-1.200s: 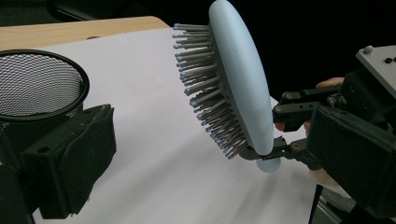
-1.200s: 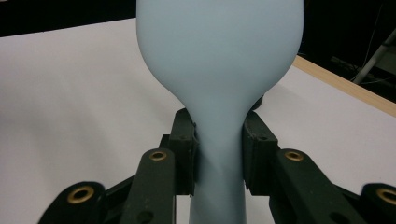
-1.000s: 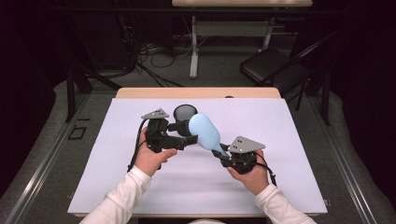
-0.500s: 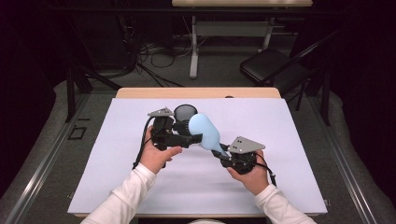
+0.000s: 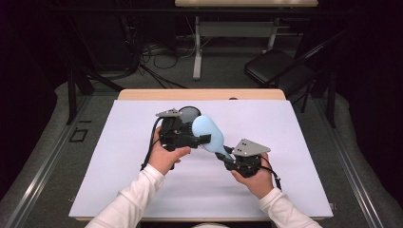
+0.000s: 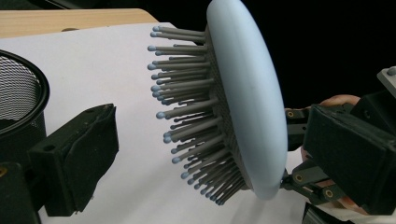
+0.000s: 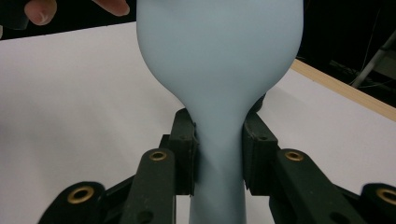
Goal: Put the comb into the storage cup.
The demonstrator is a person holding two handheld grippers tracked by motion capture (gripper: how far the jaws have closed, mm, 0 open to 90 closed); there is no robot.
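A pale blue hairbrush (image 5: 208, 129) is held up over the white table cover (image 5: 294, 142). My right gripper (image 5: 224, 155) is shut on its handle, with the pads (image 7: 187, 149) pressing both sides of the narrow neck (image 7: 218, 140). The oval head (image 6: 247, 93) points up and left, and its grey bristles (image 6: 191, 116) face the left jaw of my left gripper (image 5: 202, 133). That gripper is open with one jaw on each side of the brush head, and a gap shows on the bristle side. A hand holds each gripper.
A black wire-mesh cup (image 5: 189, 113) stands just behind the left gripper, at the left edge (image 6: 18, 107) in the left gripper view. The table's wooden back edge (image 5: 199, 94) lies beyond it. A dark chair (image 5: 278, 71) and cables are on the floor behind.
My left gripper has slid a little to the right, so its jaws now straddle the brush head. The right gripper and brush have stayed put.
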